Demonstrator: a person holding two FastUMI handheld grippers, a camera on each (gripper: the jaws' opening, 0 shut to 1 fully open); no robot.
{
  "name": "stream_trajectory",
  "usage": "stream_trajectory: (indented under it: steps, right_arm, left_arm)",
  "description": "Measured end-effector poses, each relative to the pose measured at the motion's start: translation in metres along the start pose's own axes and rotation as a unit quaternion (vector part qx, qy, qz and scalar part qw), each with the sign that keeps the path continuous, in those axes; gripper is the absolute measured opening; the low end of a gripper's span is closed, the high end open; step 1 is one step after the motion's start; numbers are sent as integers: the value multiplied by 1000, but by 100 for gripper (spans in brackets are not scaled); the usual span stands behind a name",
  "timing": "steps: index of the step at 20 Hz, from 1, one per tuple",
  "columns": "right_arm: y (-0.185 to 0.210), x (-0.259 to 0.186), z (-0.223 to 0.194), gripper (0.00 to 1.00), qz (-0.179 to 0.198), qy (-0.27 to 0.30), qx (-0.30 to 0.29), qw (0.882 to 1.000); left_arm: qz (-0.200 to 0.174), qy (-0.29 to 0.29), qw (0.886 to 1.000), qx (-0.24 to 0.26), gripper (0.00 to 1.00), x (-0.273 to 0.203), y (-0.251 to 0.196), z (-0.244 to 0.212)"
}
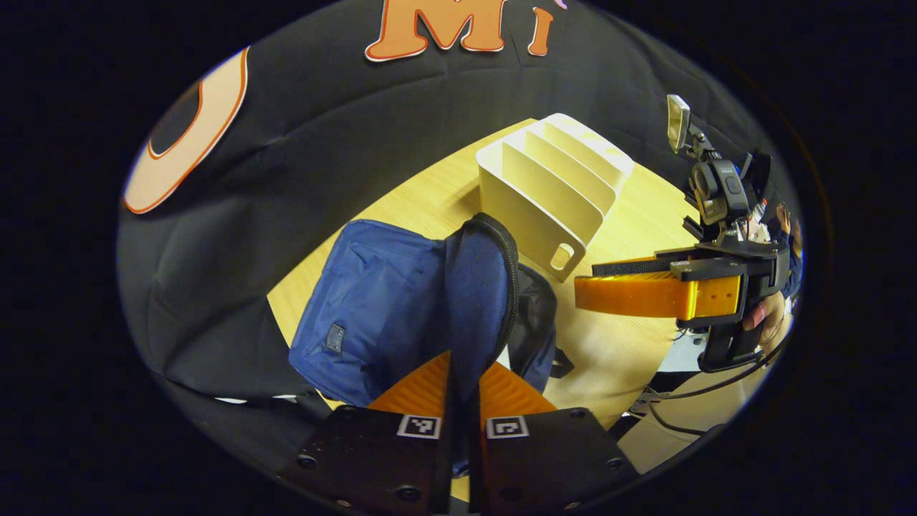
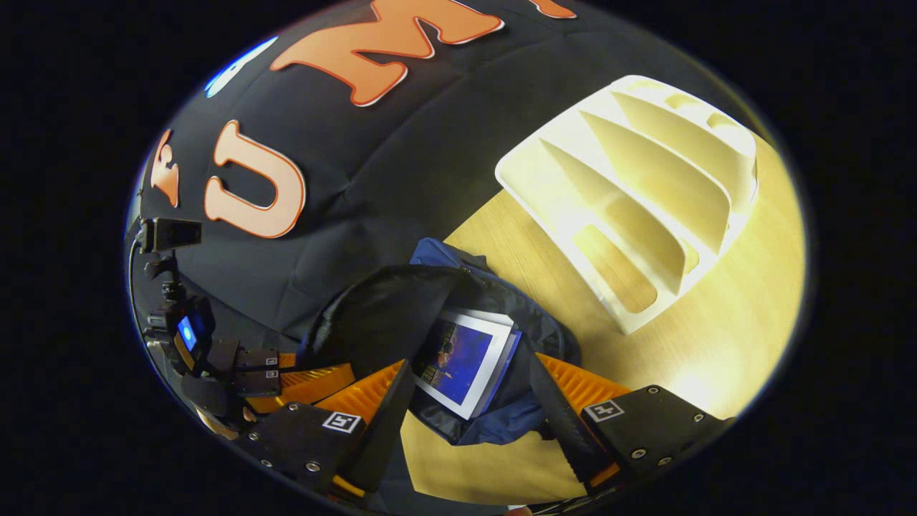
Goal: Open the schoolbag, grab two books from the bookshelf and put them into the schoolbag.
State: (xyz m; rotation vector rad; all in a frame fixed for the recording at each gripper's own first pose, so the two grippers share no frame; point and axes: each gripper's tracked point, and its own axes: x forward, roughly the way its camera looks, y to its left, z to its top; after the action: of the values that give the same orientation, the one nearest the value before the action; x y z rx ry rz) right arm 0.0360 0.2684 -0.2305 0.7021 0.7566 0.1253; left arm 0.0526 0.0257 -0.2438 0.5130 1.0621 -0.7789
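The blue schoolbag (image 1: pixel 387 308) lies on the wooden table, its zipped flap (image 1: pixel 483 287) lifted upright. My left gripper (image 1: pixel 464 376) is shut on that flap's lower edge. In the right gripper view the bag (image 2: pixel 501 423) gapes open, and two books (image 2: pixel 466 358) with a blue cover on top lie inside it. My right gripper (image 2: pixel 473 408) hovers just over the opening, open, its fingers wide apart on either side of the books. The white bookshelf (image 1: pixel 551 186) stands behind the bag; the bookshelf (image 2: pixel 645 193) has bare slots. The right gripper (image 1: pixel 594 285) hangs right of the bag.
The wooden table (image 1: pixel 630 344) has open surface right of the bag and in front of the shelf. Black cloth wall closes off the back and left. Cables and a hand (image 1: pixel 766 322) are at the table's right edge. The left gripper (image 2: pixel 301 376) is by the bag's left side.
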Motion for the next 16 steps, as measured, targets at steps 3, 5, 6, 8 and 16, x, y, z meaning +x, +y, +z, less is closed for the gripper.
stream_trajectory:
  steps: [3,5,6,8,16]
  right_arm:
    - [-9,-11,7,97,2,7,-10,1000]
    - [-18,-14,8,97,-1,17,-18,1000]
    - [-23,-18,9,97,-1,23,-24,999]
    - [-31,-26,13,97,0,34,-35,999]
    - [-70,-87,80,97,1,16,-119,993]
  left_arm:
    - [-4,15,1000,1,45,4,-14,-6]
    - [9,26,1000,-7,82,8,-18,-13]
    - [8,28,999,-15,100,9,-23,-14]
    - [15,26,999,-31,100,8,-33,-15]
    - [57,-74,989,-115,99,-18,-83,29]
